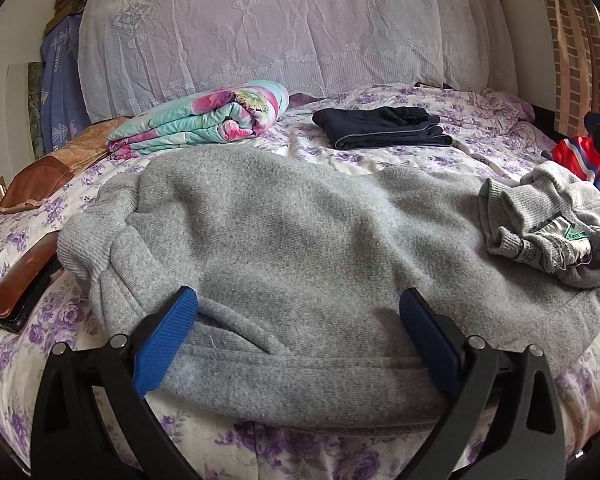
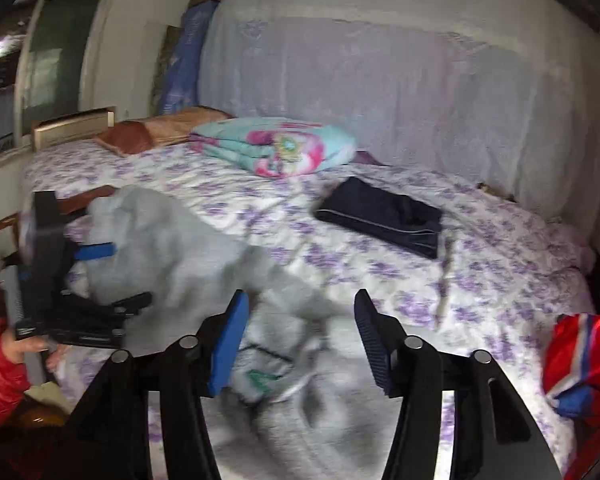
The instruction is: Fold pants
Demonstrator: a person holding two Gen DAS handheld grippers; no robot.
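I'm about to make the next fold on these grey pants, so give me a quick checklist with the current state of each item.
1. Left gripper around the near edge of the grey pants: ok, cloth lies between its open fingers.
2. Left pads pressing the cloth: not ok, they stand apart.
3. Right gripper free of cloth: ok, open above the pants.
4. Waistband lying flat: not ok, bunched with the label showing.
5. Folded dark pants clear of the grey pair: ok.
6. Pant legs aligned: cannot tell.
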